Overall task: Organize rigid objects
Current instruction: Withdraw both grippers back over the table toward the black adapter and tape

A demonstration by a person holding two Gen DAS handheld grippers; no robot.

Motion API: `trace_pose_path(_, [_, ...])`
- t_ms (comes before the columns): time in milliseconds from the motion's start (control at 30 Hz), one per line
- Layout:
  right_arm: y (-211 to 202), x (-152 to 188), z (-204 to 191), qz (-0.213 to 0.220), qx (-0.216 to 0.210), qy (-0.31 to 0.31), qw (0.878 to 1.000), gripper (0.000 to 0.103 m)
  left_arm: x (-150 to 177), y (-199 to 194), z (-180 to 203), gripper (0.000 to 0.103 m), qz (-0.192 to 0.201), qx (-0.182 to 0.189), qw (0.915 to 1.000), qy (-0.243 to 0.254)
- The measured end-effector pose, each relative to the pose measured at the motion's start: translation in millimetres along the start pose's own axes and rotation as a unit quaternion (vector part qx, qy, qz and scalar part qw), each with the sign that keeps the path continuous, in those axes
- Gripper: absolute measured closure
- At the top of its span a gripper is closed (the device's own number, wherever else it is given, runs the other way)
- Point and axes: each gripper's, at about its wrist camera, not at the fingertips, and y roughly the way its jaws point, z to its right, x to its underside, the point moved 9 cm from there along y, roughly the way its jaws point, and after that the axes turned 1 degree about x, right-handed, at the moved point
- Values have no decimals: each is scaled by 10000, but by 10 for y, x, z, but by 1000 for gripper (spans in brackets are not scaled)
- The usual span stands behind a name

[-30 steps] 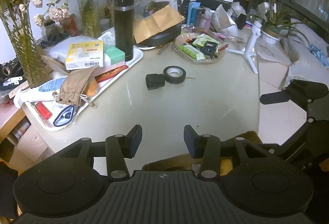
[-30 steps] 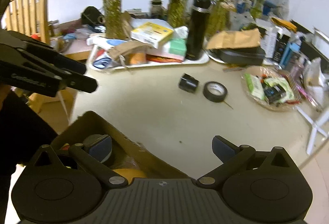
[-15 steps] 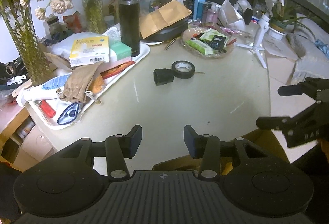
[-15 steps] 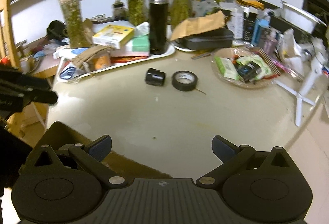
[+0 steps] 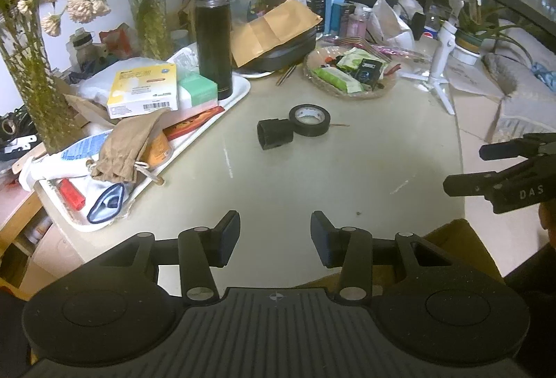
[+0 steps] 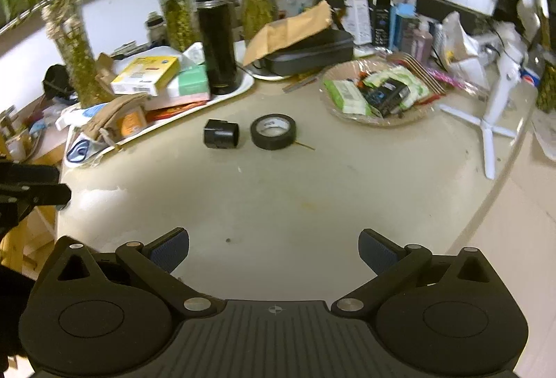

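The round cream table [image 5: 347,176] spreads ahead of both grippers, its near part bare. Far ahead and to the left of the left gripper [image 5: 274,233] lies a long white tray [image 5: 239,89] heaped with boxes and a tan pouch, with a tall black flask [image 5: 212,37] upright at its far end. Ahead and to the right of the right gripper [image 6: 272,249] sits a shallow basket [image 6: 378,121] of packets, and beyond it a white tripod stand [image 6: 493,107]. Straight ahead of both grippers, well apart from them, a black tape roll [image 6: 272,131] lies flat, with a small black cylinder [image 6: 221,134] on its side just to the left of it; in the left wrist view the two look to be touching. Both grippers hover over the near table edge with fingers spread and nothing between them, the right wider than the left
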Motion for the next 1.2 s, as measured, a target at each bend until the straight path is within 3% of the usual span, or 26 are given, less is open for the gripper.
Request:
trace_pose_path(133, [42,8,65,-37,-20,132,9999,0,-23,47,-1,57,40,69,10000,-24])
trace_pose_path(267, [72,-5,90,-29,-15,140,9999,0,-54,99,-8,46,83,56,9999,-25])
trace_pose_path(500, [143,-46,133,2,-61,281,9996,0,-140,199,-24,45,201,62,9997,77])
trace_pose_path(633, [217,-49,171,-25,11,271,9996,0,-190,297,-61,27,280,21,9996,89])
trace_pose_path(900, [369,-5,265,-86,62,412,9991,0,-336,624,-170,26,393,-60,9992,-12])
trace_pose_path(1200, [526,38,341,51,-19,573,9983,0,-481,1020,-177,26,480,-145,9981,345])
